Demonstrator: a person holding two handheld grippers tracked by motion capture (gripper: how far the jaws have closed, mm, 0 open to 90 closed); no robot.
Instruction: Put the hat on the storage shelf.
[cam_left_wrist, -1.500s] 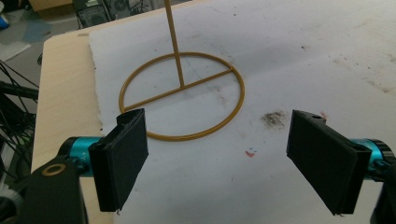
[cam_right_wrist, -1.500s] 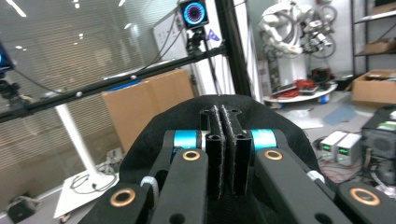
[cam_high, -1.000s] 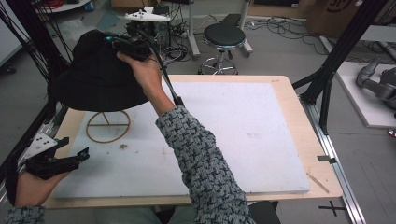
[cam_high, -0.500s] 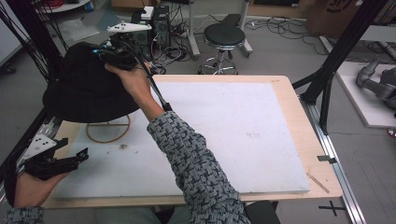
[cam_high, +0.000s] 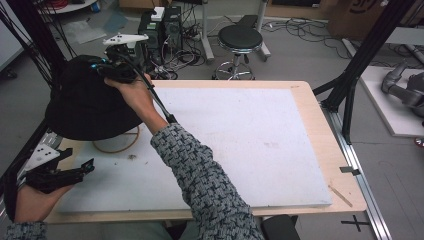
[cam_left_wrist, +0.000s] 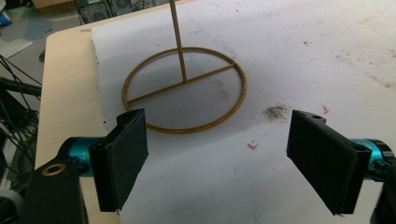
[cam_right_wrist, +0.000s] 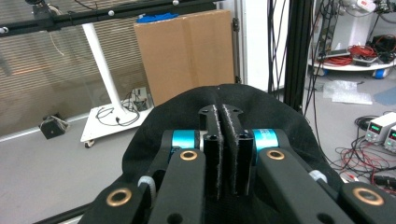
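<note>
The right claw (cam_high: 112, 67) is clamped on a black hat (cam_high: 87, 105) above the desk's (cam_high: 320, 115) far left corner. The left claw (cam_left_wrist: 224, 154) gapes wide near a gold ring stand (cam_left_wrist: 184, 88).

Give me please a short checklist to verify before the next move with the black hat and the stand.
1. Right gripper shut on black hat: ok.
2. Hat held above the stand, not resting on it: ok.
3. Stand upright on the white mat, ring base flat: ok.
4. Left gripper open, apart from the stand: ok.
5. Hat centred over the stand's pole: cannot tell.
</note>
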